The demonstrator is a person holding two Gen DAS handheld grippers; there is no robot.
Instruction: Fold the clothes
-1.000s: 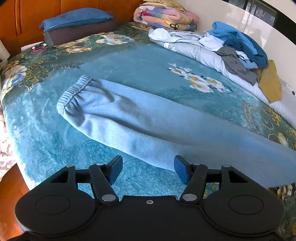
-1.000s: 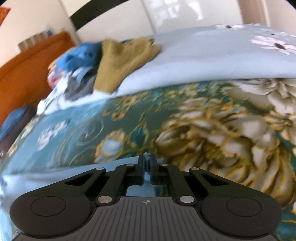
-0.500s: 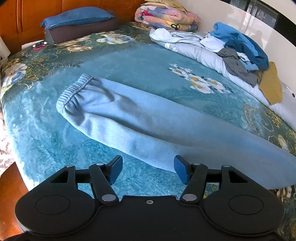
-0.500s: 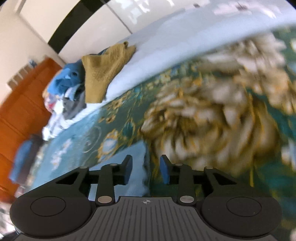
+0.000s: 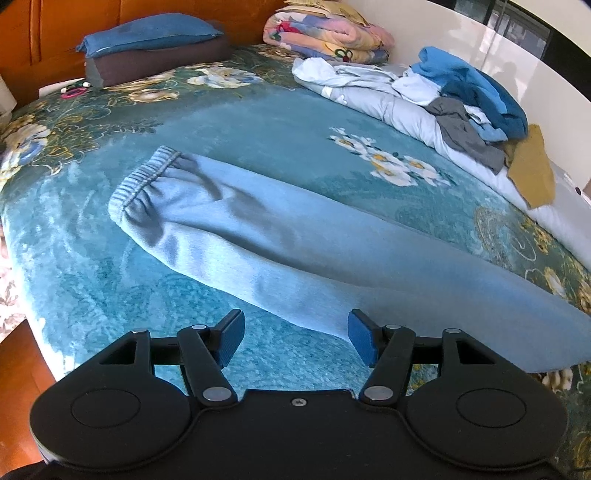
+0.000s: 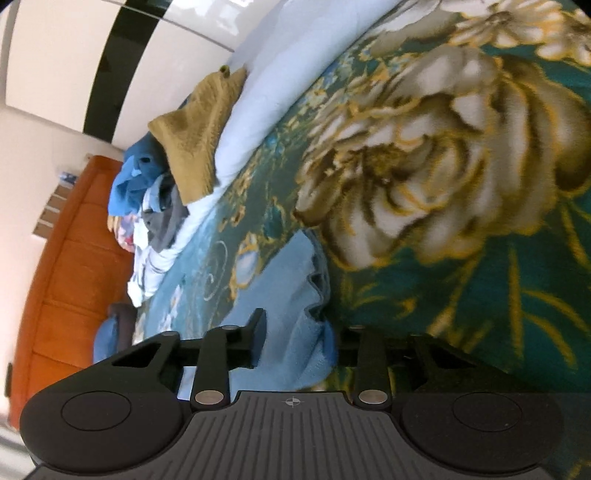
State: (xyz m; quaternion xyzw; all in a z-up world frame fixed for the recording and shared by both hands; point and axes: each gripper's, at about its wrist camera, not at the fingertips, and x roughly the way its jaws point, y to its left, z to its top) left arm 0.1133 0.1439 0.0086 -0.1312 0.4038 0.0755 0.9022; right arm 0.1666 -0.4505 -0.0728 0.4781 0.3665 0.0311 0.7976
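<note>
Right now I am looking down my left gripper at a pair of light blue sweatpants lying flat across the bed, which is wearing a teal blanket with a flower print. The elastic cuff is pointing toward the far left, and the leg is running toward the near right, passing just ahead of my left jaws. Those jaws are standing wide apart, gripping nothing, with the near edge of the fabric lying between and beyond the blue pads.

Through the right gripper the view is rolled to one side. The other end of the sweatpants is bunching up between the two fingers, with its crumpled edge sitting against a big cream and gold flower on the blanket. The right jaws are spread, not clenched; the cloth is lying loosely in the gap, and the right-hand finger is partly hiding behind a fold, so I cannot tell whether it is touching the fabric.

Along the far side of the bed a heap of clothes is sitting on a pale blue quilt, with a mustard knitted piece at its near end. A folded flowery blanket and a blue pillow are resting by the orange wooden headboard.
</note>
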